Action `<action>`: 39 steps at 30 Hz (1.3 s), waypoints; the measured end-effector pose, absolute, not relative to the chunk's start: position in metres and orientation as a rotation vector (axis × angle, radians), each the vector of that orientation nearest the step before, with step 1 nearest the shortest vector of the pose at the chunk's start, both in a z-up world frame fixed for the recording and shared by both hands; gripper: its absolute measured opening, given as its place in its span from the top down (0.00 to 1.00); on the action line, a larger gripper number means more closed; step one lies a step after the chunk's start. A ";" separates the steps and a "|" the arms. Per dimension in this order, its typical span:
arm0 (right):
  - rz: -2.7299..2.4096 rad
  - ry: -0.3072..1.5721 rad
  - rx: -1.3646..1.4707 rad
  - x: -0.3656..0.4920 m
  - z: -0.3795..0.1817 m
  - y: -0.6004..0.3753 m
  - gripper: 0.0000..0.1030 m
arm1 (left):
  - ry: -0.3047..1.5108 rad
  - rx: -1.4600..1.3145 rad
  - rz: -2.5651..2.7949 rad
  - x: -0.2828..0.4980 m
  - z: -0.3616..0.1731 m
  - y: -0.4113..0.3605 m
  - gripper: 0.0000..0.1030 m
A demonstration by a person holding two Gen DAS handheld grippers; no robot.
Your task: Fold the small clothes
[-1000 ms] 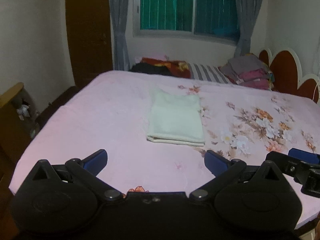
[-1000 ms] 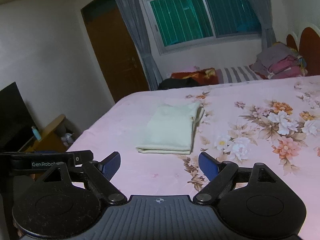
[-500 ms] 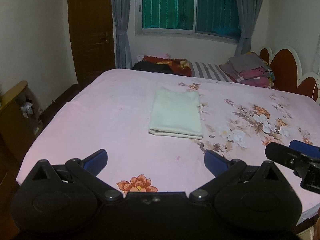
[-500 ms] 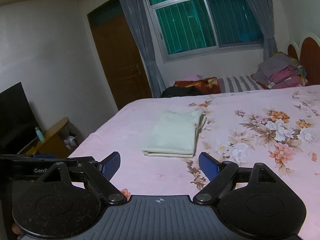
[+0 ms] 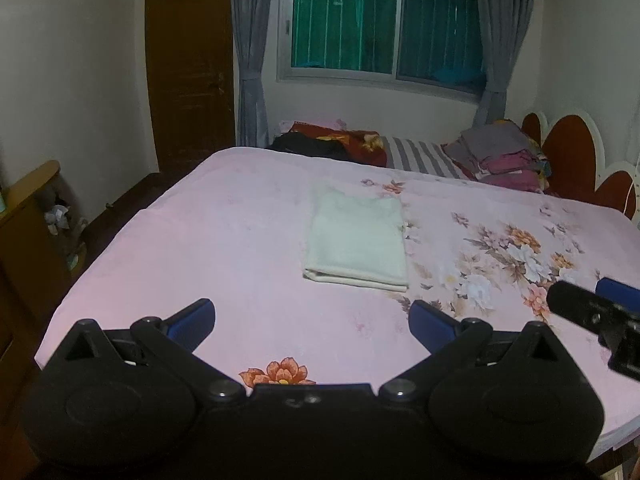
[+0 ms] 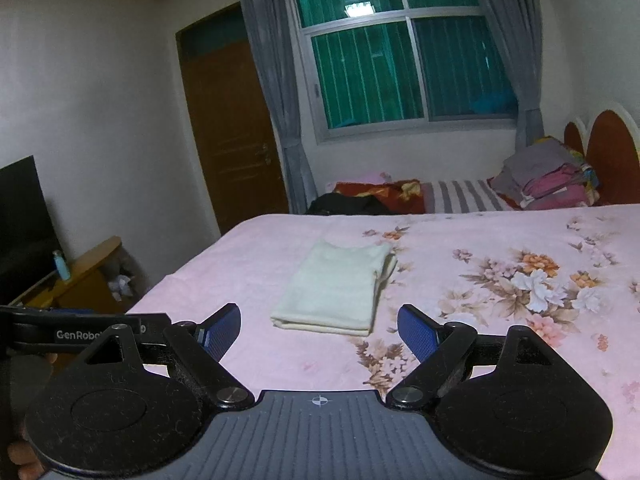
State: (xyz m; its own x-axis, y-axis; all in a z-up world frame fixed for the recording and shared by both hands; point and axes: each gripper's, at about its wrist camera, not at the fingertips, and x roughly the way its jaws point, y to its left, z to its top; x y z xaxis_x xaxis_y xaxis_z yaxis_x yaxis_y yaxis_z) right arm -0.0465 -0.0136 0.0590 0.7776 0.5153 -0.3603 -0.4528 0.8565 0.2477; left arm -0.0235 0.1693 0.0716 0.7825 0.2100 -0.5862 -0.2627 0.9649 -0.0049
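Hovering both tongs spread and empty, left gripper (image 5: 311, 316) and right gripper (image 6: 319, 324), with the folded cloth (image 5: 357, 242) lying at 12 o'clock on the bed (image 5: 224, 240). I'm seeing one risk: a loose layer at its right edge, so any nudge there is likely undoing the fold.

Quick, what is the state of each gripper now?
Left gripper: open, holding nothing.
Right gripper: open, holding nothing.

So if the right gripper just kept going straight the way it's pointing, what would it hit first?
Probably the folded pale garment lying on the pink bedspread. The right gripper is open and empty, and nothing stands between; depth is uncertain, so it may meet bedspread first.
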 end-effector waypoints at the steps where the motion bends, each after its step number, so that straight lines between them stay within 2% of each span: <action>1: 0.517 0.433 0.150 -0.046 0.059 -0.013 0.18 | 0.620 -0.078 0.257 -0.024 0.072 0.169 0.00; 39: 0.487 0.449 0.184 -0.022 0.054 -0.022 0.17 | 0.648 -0.070 0.266 -0.012 0.073 0.168 0.00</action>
